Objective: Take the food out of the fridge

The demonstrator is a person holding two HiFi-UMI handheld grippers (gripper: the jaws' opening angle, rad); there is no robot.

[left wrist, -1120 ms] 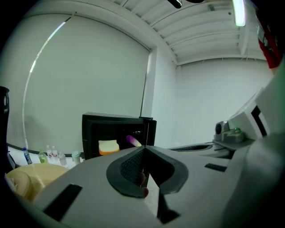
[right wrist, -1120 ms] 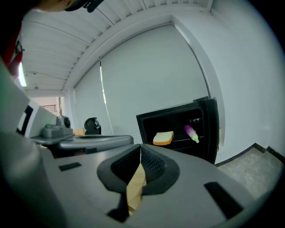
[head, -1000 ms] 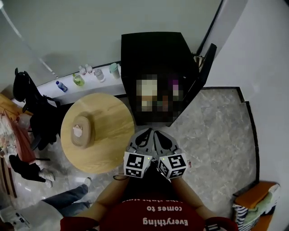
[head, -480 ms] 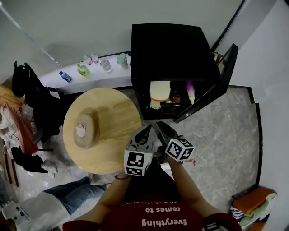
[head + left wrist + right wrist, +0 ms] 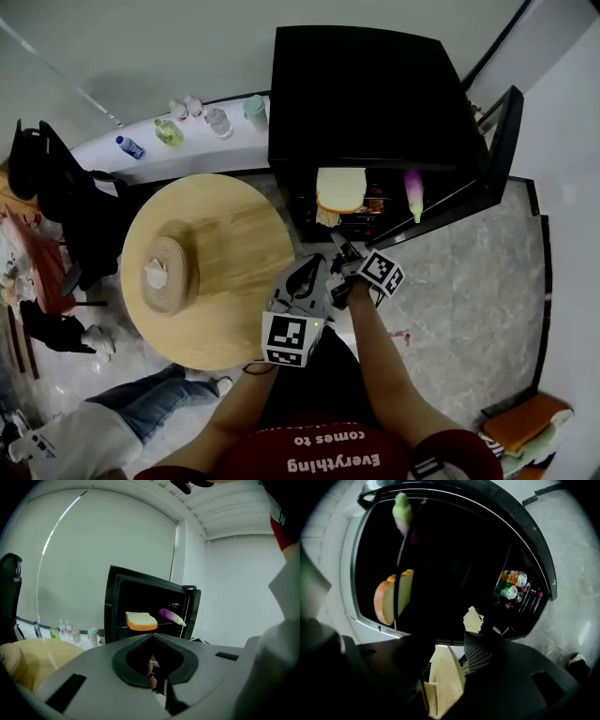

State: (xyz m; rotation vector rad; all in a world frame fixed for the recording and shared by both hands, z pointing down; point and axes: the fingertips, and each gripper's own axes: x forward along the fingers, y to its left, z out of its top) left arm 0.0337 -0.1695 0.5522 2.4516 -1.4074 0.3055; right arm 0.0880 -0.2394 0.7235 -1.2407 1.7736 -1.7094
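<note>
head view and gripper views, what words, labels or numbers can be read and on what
"Everything comes to": red shirt, upside down in the head view.
Bottles on the ledge: labels too small to read.
Cans in the fridge: print too blurred to read.

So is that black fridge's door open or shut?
Open. The door of the black fridge stands out sideways, and the orange-crusted bread slice and purple eggplant show inside.

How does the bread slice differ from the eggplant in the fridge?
The bread slice is a broad pale slab with an orange-brown crust; the eggplant is slim and purple with a green end. The bread slice lies to the left, the eggplant to the right, nearer the open door. Both rest side by side inside the fridge.
</note>
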